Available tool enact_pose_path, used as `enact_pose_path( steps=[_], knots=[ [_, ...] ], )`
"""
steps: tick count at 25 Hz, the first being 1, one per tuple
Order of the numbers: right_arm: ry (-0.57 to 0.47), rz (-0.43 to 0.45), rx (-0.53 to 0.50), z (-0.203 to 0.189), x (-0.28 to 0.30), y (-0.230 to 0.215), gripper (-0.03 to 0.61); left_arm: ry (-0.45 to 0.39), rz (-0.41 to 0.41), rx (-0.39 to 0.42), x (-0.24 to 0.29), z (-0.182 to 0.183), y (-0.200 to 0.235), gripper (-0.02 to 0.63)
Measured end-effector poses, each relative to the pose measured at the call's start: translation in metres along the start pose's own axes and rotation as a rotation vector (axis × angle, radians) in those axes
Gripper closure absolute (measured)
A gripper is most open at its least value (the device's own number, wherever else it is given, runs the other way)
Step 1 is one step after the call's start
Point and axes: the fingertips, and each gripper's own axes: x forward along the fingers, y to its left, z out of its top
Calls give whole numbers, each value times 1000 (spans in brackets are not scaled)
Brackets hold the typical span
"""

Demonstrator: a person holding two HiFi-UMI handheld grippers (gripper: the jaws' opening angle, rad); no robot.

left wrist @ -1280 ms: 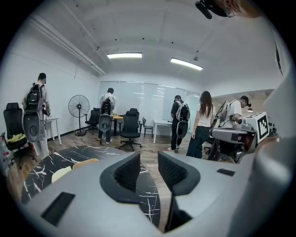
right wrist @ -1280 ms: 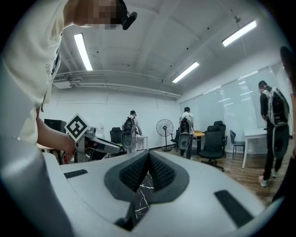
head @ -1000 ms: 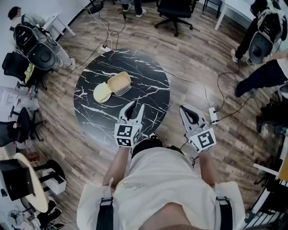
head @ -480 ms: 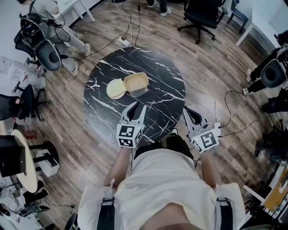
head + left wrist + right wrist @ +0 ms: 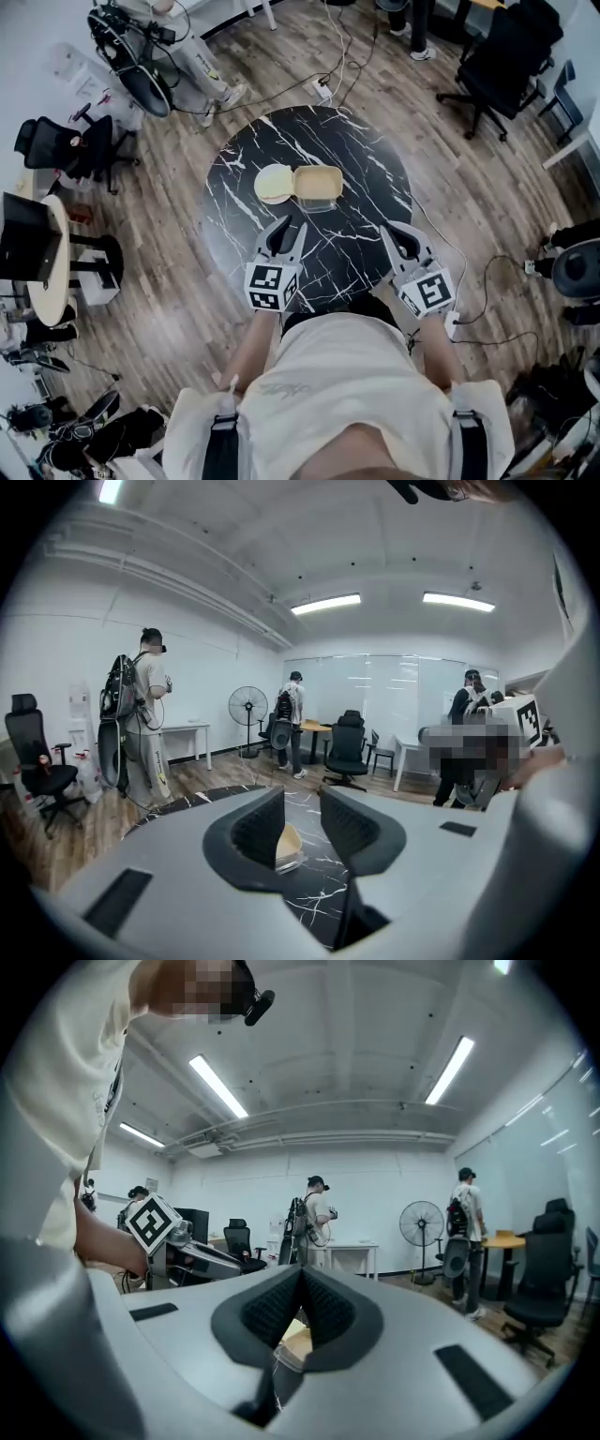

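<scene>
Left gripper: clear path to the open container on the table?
Probably yes. The left gripper, jaws apart, hovers just short of the container; only bare black marble table lies between them, nothing in the way.

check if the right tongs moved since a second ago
Yes. The right tongs are over the marble table's near right edge; earlier they were beside it, above the wood floor, so they moved left.

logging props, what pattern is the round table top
Black with white marble veins; table shows best in head view.
</scene>
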Motion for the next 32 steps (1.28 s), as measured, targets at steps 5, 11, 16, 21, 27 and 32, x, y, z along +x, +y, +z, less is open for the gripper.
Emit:
enact_pose_path(
  steps=[5, 11, 16, 21, 27, 32],
  knots=[
    [-5, 129, -2, -5, 21, -19, 571, -9, 109, -67, 7, 3, 5, 486],
    [5, 245, 20, -20, 33, -23, 571, 20, 224, -133, 3, -10, 11, 486],
    [7, 265, 24, -26, 38, -30, 571, 31, 259, -136, 6, -14, 10, 486],
    [8, 251, 17, -22, 41, -30, 571, 16, 248, -139, 9, -10, 9, 486],
    [9, 228, 1, -10, 43, -23, 571, -13, 231, -156, 3, -3, 15, 486],
    [11, 220, -8, -9, 44, -16, 571, -3, 212, -237, 5, -18, 22, 486]
  ],
)
